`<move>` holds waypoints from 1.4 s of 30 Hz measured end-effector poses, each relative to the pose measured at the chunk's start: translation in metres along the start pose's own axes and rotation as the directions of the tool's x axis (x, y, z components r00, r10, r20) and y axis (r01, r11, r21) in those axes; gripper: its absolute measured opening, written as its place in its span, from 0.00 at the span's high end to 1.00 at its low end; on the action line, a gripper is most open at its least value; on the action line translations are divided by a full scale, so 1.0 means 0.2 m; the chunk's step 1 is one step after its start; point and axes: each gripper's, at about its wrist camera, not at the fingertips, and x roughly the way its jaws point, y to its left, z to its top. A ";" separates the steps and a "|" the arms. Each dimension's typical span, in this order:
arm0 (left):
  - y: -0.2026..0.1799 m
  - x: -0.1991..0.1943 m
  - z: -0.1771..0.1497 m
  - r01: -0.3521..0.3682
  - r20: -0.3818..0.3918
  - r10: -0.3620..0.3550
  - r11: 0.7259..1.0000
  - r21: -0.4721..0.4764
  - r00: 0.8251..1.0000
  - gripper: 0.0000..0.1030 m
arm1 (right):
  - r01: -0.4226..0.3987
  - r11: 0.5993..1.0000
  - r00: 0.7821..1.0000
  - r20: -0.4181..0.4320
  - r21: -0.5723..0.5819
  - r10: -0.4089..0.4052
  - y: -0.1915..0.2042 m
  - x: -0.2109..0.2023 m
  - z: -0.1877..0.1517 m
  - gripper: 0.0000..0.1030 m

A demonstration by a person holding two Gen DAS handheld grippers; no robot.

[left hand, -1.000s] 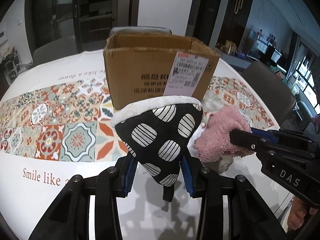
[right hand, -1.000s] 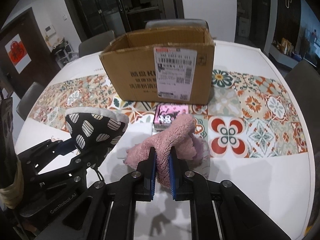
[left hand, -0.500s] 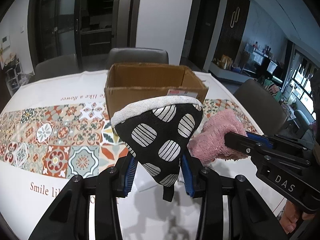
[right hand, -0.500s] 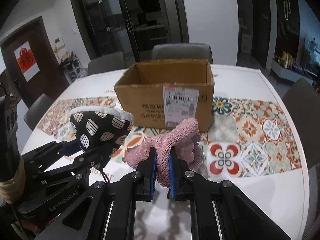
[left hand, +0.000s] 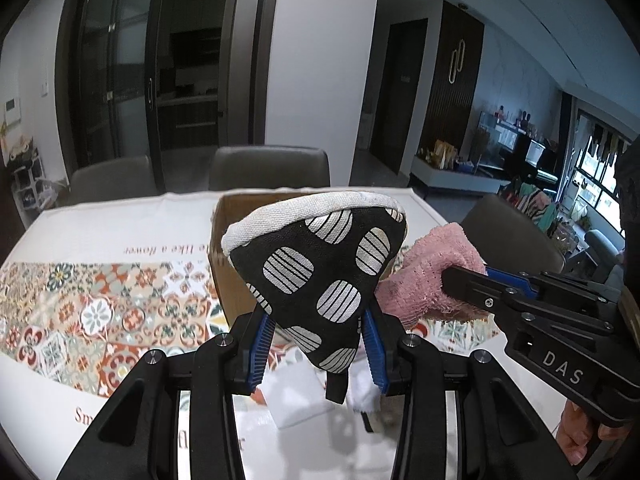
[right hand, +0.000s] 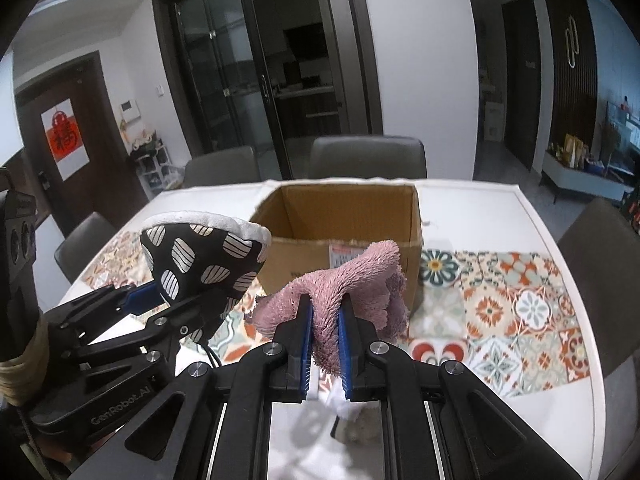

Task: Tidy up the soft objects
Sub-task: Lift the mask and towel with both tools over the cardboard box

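Gripping mitt [left hand: 320, 276] and pink cloth [right hand: 340, 300] before box [right hand: 344, 216].

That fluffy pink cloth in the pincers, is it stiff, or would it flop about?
The fluffy pink cloth probably flops: it folds and droops either side of the right gripper. It looks light, since a narrow pinch carries it. Its shaggy pile likely resists slipping.

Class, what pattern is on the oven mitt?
Black with white striped blobs and a pale cuff on the oven mitt; clearest in left wrist view.

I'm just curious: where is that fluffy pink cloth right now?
The pink cloth is pinched in the right gripper, lifted off the table just in front of the open cardboard box, with the spotted oven mitt to its left.
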 end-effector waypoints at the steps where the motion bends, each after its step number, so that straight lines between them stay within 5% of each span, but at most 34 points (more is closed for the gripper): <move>1: 0.00 0.00 0.01 0.000 0.008 0.000 1.000 0.002 1.000 0.61 | -0.001 1.000 1.000 0.010 -0.001 0.001 0.00 -0.01 0.01 0.88; 20: 0.06 0.04 0.27 -0.022 0.110 0.020 1.000 0.013 0.994 0.61 | 0.001 0.999 0.982 0.187 -0.038 0.006 0.01 -0.06 0.30 0.88; 42: 0.15 0.38 0.41 -0.037 0.054 0.037 0.999 0.014 0.998 0.61 | 0.029 0.999 0.981 0.194 -0.046 -0.019 -0.02 0.18 0.49 0.88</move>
